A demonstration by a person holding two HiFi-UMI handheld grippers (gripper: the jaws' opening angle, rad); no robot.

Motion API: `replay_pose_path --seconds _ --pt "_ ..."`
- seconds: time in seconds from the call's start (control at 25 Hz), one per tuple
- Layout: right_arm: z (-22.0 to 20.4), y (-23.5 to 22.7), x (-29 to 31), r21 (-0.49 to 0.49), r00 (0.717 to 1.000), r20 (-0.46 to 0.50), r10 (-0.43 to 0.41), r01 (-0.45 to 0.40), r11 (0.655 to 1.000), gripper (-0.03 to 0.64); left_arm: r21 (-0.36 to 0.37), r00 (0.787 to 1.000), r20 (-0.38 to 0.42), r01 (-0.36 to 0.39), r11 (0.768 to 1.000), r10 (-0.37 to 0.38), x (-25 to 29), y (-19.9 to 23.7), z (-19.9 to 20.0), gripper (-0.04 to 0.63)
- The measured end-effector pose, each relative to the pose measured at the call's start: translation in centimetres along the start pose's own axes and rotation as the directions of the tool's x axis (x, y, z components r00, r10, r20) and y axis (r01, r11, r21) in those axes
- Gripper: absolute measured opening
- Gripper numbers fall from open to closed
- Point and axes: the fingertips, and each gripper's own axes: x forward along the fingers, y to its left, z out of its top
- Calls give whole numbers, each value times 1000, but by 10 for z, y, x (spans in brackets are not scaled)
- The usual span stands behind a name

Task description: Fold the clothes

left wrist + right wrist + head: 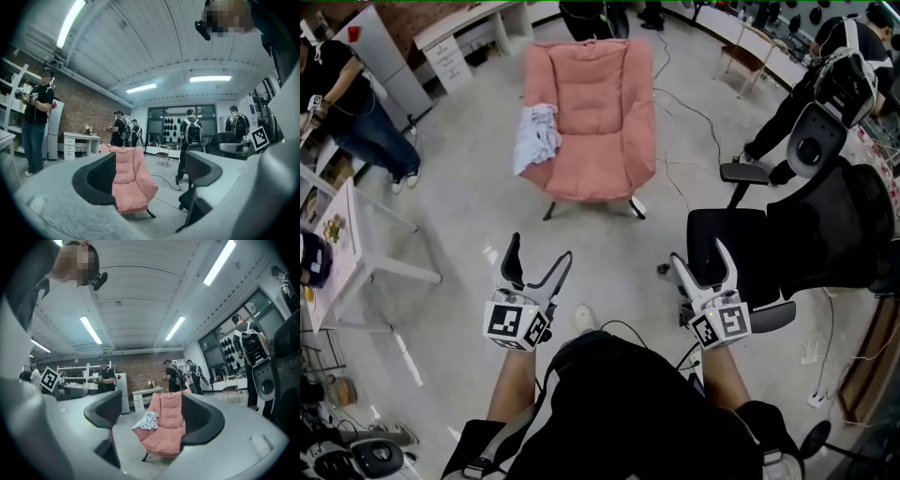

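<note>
A pale blue-white garment (536, 136) lies crumpled over the left armrest of a pink armchair (595, 122) on the floor ahead. The right gripper view shows the same garment (147, 420) and armchair (166, 427) between its jaws, some way off. The left gripper view holds the armchair (131, 180), partly behind the left jaw. My left gripper (536, 267) and right gripper (703, 262) are both held near my body, well short of the chair. Each stands open with nothing between its jaws.
A black office chair (787, 248) stands close on the right. A white table (347, 248) stands at the left. Several people (347, 103) stand around the room. Cables (694, 117) run across the grey floor behind the armchair.
</note>
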Motion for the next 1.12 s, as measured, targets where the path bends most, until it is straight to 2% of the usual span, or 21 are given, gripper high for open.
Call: replay_pose_path --seconds 0.24,0.56,0.88,1.12 --pt "-1 30 73 -29 1000 3 9 -9 1000 387 9 1000 12 7 1000 -7 23 72 14 453" --pt "-18 57 155 -24 1000 -7 6 -6 1000 370 17 999 -35 -3 1000 4 45 157 7 445" --pt "-35 54 195 -23 998 -54 -24 23 999 370 6 997 -77 0 1000 1 64 194 -8 445" --pt "-46 40 230 -3 997 -71 -14 14 1000 367 -5 996 -90 -27 1000 27 85 213 -14 445"
